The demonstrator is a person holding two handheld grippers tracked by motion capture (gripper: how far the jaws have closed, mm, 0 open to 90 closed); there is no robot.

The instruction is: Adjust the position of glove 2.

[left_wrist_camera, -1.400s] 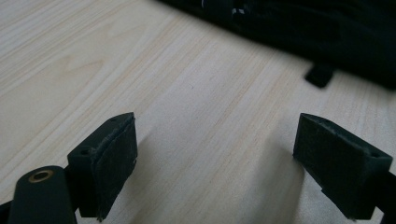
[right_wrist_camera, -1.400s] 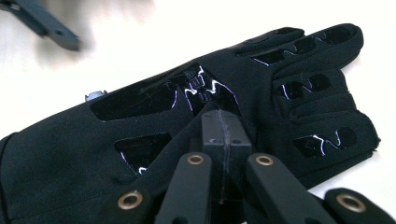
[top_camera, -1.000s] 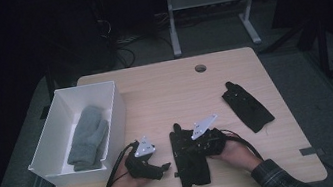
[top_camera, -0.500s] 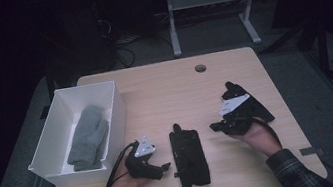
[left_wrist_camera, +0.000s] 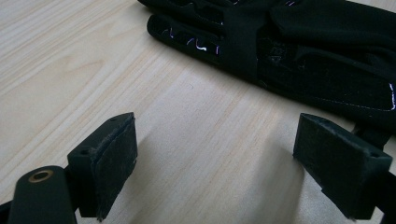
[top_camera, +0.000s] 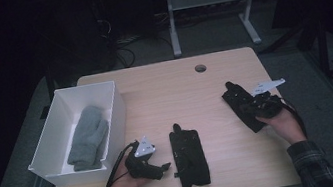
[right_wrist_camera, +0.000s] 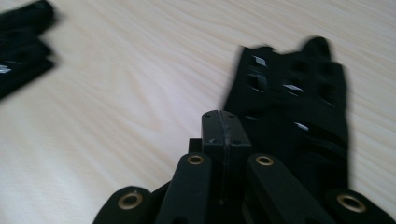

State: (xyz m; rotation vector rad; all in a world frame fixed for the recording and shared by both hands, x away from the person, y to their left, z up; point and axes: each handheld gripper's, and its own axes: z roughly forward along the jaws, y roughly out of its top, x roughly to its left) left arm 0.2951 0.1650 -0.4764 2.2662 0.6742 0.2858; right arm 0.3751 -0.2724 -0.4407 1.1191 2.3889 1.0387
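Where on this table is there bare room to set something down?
The widest bare patch on the table is the far half, from the white bin across past the round hole. A strip also lies free between the middle black glove and the right black glove. The near edge by the left gripper is crowded.

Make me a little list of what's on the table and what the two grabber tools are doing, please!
table: light wooden table
box: white open box at the left edge
in box: grey knitted mitten
middle: black padded glove, lying flat
right: second black padded glove, lying flat
left gripper: jaws wide open, nothing between them, beside the middle glove
right gripper: jaws shut, empty, over the right glove
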